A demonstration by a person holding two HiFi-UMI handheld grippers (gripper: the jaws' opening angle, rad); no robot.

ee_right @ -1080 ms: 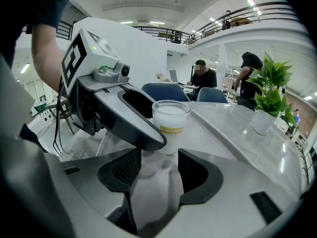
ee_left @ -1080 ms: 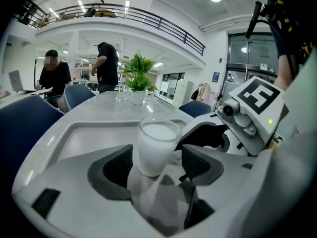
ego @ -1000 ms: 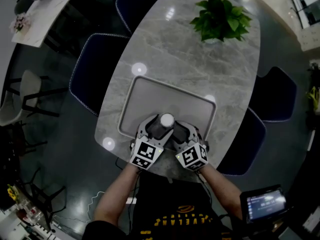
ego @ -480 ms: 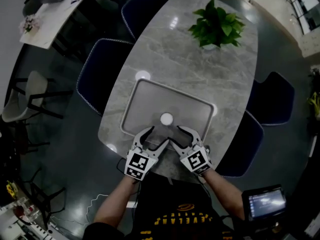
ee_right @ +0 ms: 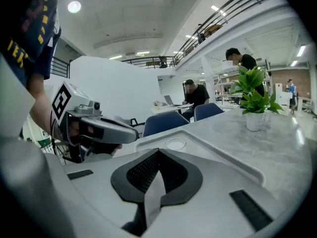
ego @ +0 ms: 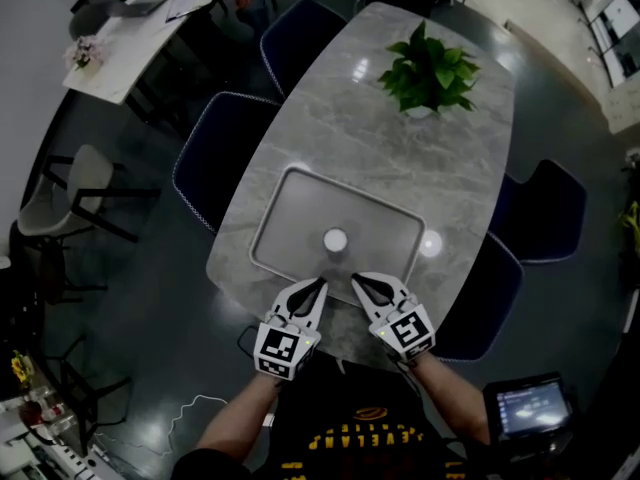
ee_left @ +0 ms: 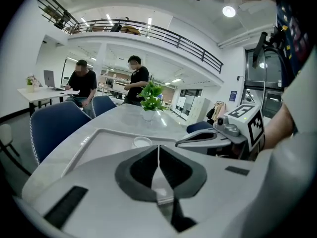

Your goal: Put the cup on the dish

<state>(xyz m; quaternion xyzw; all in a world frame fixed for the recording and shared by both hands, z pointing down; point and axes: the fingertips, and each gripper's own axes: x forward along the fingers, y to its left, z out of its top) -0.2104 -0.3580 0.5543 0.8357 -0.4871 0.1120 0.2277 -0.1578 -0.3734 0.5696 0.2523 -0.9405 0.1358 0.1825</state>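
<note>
Both tongs have drawn back from the cup since a second ago, and their jaws have just closed on nothing. It stands upright in the grey dish, toward the near rim. The dish rests on a grey marbled oval surface, with a potted plant at the cup's 1 o'clock and blue chairs around. Two people are at a far desk under a railed balcony. Yellow lettering on the black shirt is unreadable. The left tongs sit at the cup's 7 o'clock and the right tongs at 5 o'clock, tips angled inward.
</note>
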